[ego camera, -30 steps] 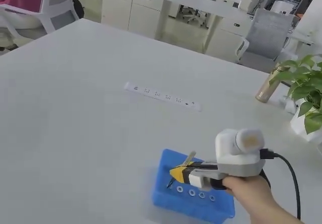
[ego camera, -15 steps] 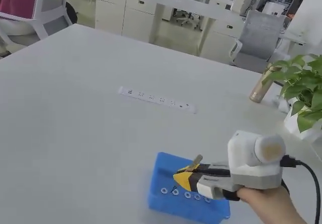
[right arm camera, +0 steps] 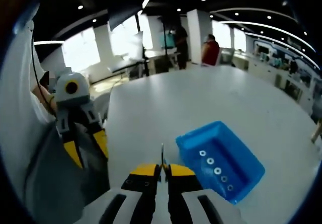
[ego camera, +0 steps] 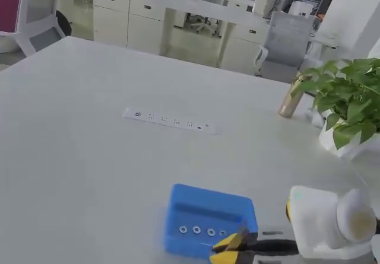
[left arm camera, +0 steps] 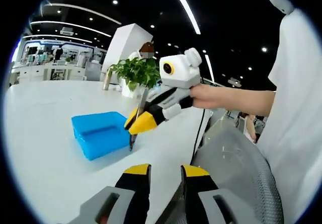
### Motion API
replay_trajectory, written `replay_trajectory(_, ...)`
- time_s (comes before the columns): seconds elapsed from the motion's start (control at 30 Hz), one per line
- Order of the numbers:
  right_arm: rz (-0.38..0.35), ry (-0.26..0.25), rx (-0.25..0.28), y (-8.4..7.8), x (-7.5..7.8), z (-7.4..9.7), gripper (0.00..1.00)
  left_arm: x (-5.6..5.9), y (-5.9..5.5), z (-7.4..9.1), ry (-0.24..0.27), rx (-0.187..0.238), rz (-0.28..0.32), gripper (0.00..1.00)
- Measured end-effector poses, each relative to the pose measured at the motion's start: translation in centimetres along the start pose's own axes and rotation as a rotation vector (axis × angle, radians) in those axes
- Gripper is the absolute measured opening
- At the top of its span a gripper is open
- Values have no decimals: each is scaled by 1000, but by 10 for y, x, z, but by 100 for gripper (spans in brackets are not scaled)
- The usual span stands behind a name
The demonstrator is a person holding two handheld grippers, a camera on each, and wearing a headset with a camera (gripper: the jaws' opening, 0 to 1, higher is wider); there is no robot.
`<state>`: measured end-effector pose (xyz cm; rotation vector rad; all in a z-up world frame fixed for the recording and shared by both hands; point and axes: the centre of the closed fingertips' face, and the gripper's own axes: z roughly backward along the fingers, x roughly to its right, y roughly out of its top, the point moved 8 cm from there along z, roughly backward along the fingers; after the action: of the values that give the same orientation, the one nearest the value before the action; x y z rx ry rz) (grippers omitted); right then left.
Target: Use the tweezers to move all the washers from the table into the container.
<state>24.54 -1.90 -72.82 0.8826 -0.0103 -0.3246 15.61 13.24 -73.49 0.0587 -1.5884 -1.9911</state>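
A blue container (ego camera: 209, 207) stands on the white table (ego camera: 89, 157) near its front edge, with several washers (ego camera: 196, 230) in a row inside. My right gripper (ego camera: 228, 247) is at the container's near right corner, shut on the tweezers (ego camera: 239, 238). In the right gripper view the tweezers (right arm camera: 162, 156) stick out between the shut jaws of the right gripper (right arm camera: 162, 169), left of the container (right arm camera: 221, 161) and its washers (right arm camera: 210, 161). My left gripper (left arm camera: 166, 171) is open and holds nothing, off the table's edge; it faces the right gripper (left arm camera: 135, 126) and the container (left arm camera: 100, 133).
A white power strip (ego camera: 171, 121) lies mid-table. A potted plant (ego camera: 347, 107) and a gold bottle (ego camera: 291, 101) stand at the far right. A grey chair (left arm camera: 236, 173) is just below the left gripper (right arm camera: 85, 151). Desks and office chairs are beyond the table.
The right gripper has drawn the tweezers back from over the container's inside to its near right corner. The head camera has swung, shifting the whole picture.
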Motion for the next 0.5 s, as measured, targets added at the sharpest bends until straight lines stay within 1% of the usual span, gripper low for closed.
replay_trajectory(0.03,6,7,-24,-8,-5,-2,4,-3,3,-1,-3,-4,-13,19)
replay_trajectory(0.1,16,21,-45,-15,-14,-5,4,-4,9,-3,-19,-11,-47,16)
replay_trajectory(0.13,31,32,-68,-21,-17,-7,4,-4,11,-4,-30,-15,-60,14)
replay_trajectory(0.17,48,40,-85,-27,-17,-8,4,-4,13,-5,-40,-20,-74,13)
replay_trajectory(0.2,70,47,-108,-30,-21,-10,4,-3,17,-7,-52,-17,-86,10)
replay_trajectory(0.27,121,69,-144,-33,-29,-12,4,-2,23,-10,-87,-23,-104,6)
replay_trajectory(0.33,159,91,-165,-33,-36,-14,3,-1,27,-13,-104,-27,-128,3)
replay_trajectory(0.37,158,97,-164,-32,-38,-15,4,-1,28,-16,-116,-44,-152,2)
replay_trajectory(0.43,173,103,-167,-31,-42,-16,4,-1,30,-19,-119,-67,-207,2)
replay_trajectory(0.47,187,105,-171,-30,-43,-17,4,-1,31,-21,-129,-83,-237,3)
replay_trajectory(0.5,199,109,-176,-29,-45,-17,4,0,32,-22,-138,-91,-245,3)
